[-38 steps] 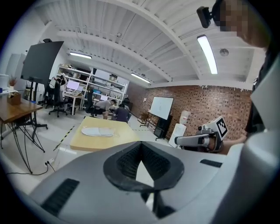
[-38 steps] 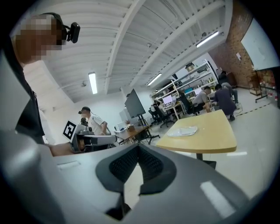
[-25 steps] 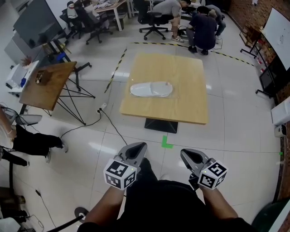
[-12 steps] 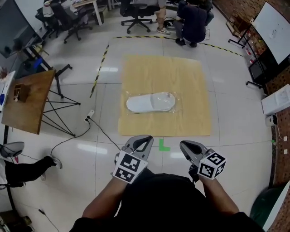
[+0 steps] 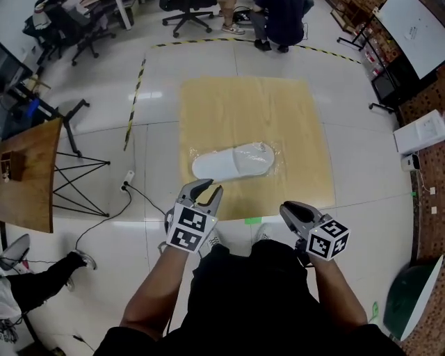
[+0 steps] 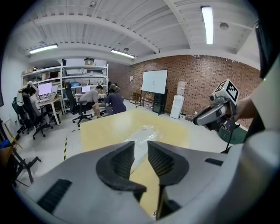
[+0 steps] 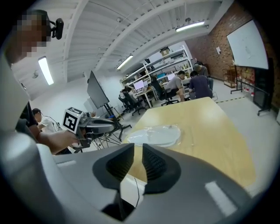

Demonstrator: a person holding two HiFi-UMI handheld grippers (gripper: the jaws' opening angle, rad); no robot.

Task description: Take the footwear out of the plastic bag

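A white slipper point(image 5: 233, 161) lies in a clear plastic bag on the low wooden table point(image 5: 278, 104), near its front edge. The left gripper view shows the bag point(image 6: 142, 132) ahead, and in the right gripper view the slipper point(image 7: 155, 135) lies ahead to the left. My left gripper point(image 5: 206, 188) hovers at the table's front left corner, just short of the slipper. Its jaws have just been opening and stand apart with nothing between them. My right gripper point(image 5: 286, 208) hangs just off the front edge, right of the slipper. Its jaws have just been opening to a narrow gap and are empty.
A folding wooden table point(image 5: 28, 174) stands at the left, with a power strip and cable point(image 5: 128, 182) on the floor beside it. People point(image 5: 281, 21) and office chairs point(image 5: 188, 10) are beyond the far edge. A white box point(image 5: 421, 132) sits at the right.
I have come up to the table, and both grippers have moved forward and down toward its front edge. The left jaws have parted widely, the right ones slightly.
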